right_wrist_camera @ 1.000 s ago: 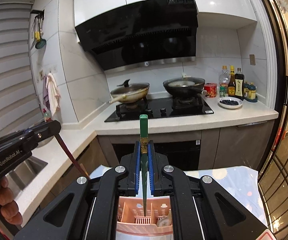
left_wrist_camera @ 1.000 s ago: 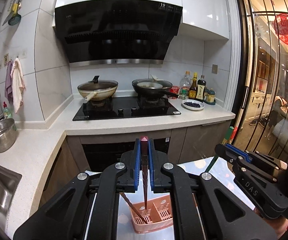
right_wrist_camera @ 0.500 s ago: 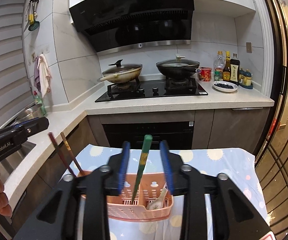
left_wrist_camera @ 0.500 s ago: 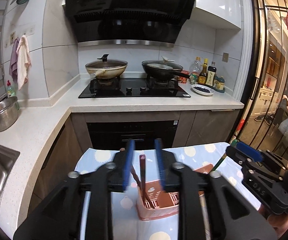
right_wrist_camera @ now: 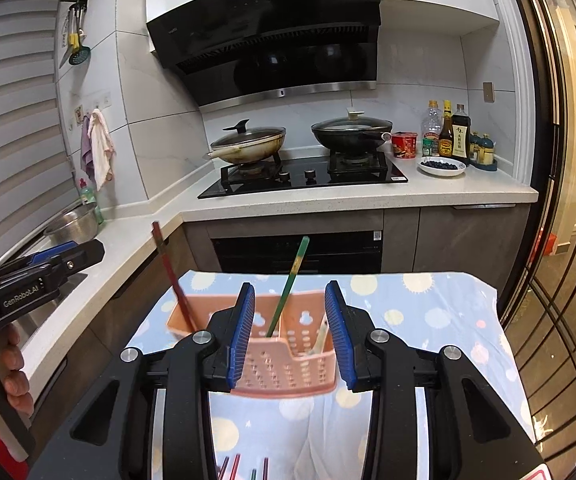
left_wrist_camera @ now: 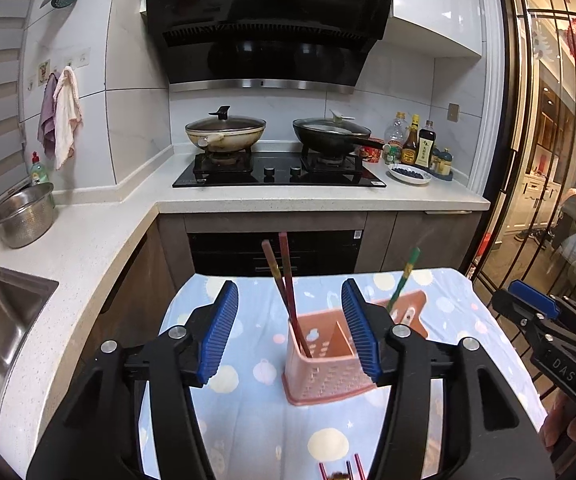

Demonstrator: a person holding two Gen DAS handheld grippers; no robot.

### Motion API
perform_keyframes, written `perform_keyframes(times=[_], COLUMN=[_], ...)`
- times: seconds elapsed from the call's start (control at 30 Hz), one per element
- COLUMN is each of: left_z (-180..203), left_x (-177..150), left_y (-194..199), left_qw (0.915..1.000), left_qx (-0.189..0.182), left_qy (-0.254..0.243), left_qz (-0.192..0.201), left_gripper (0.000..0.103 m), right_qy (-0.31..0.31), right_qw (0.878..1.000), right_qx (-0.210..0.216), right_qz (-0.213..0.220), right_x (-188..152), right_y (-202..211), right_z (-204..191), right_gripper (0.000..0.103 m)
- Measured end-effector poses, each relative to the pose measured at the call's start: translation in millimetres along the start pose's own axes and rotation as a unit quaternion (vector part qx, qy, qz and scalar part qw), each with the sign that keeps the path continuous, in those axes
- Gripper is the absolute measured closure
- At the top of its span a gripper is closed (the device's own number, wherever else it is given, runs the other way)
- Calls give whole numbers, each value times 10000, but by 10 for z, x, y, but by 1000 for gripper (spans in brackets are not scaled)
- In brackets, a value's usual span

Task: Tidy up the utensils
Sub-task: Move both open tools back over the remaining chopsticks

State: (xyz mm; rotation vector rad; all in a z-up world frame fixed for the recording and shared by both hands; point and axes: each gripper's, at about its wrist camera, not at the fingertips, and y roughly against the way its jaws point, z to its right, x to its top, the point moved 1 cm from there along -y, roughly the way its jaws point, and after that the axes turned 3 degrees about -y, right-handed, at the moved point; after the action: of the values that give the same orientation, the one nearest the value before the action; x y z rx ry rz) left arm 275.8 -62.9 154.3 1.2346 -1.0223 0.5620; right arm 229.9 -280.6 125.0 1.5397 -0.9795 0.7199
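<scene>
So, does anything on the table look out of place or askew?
Mostly tidy. The red chopsticks and the green chopstick lean in separate compartments of the pink caddy. A few chopsticks still lie loose on the tablecloth.

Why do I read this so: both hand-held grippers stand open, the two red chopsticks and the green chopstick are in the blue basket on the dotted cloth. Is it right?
One thing is wrong: the basket is pink, not blue, as the right wrist view shows. The rest holds: the two red chopsticks and the green chopstick stand in it on the dotted cloth, nothing sits between the jaws of either hand-held gripper, and the left one is opening.
</scene>
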Motion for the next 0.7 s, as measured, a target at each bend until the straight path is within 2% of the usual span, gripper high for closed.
perform_keyframes(times=[0.3, 0.7], left_z=[126, 242], left_x=[-574, -1600], left_y=[257, 455], left_qw=[9996, 9952], left_qx=[5, -184], left_qy=[-171, -199], left_qz=[-218, -937], left_gripper=[46, 43], right_qy=[142, -43], right_qw=[9995, 9934], right_qx=[-119, -107], right_qz=[-256, -1145], right_x=[-652, -1704], right_y=[443, 700], right_z=[-35, 81], right_gripper=[65, 65])
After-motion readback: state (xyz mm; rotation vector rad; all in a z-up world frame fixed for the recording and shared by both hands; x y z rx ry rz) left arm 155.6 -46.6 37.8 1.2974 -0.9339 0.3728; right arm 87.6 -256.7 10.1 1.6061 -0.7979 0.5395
